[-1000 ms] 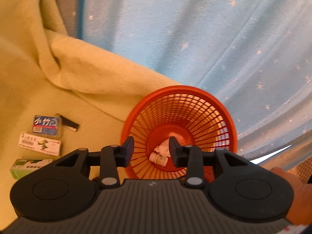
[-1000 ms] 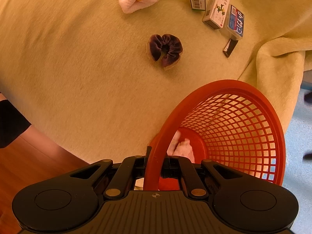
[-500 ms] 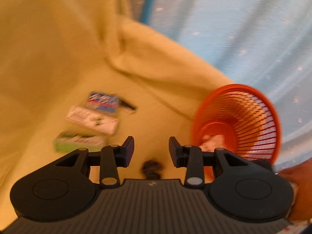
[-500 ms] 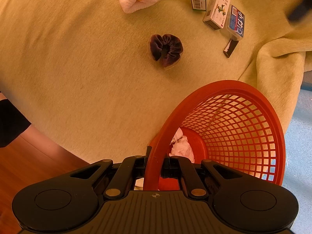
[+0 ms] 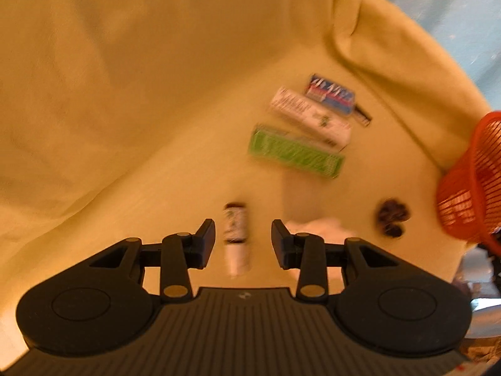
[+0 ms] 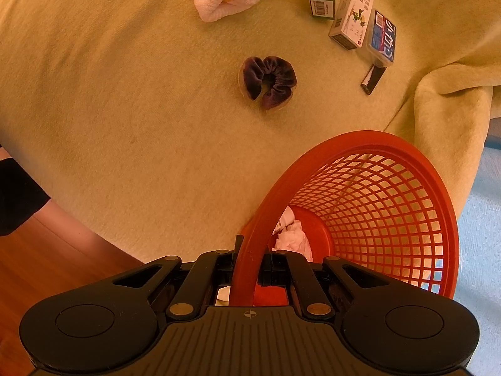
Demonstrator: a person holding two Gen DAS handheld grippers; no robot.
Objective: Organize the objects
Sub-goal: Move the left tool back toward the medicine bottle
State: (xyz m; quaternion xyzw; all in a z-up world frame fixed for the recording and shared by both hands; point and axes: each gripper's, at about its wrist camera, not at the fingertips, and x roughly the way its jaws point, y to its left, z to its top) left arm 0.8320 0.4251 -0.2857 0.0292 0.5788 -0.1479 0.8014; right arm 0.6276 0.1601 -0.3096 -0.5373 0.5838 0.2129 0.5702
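Right wrist: right claw [image 6: 247,264] clamps basket rim [image 6: 250,250]; left claw [image 5: 243,239] hovers wide open.

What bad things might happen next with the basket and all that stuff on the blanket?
The right tongs pinch only the rim of the orange basket, which is tilted, so the white things inside might spill or the basket might slip.

The left tongs are open over a small bottle, but the view is blurry with motion; a rushed grab might knock it rolling.

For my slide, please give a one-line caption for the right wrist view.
Right tool shut on the red basket rim, above a yellow blanket with a purple scrunchie.
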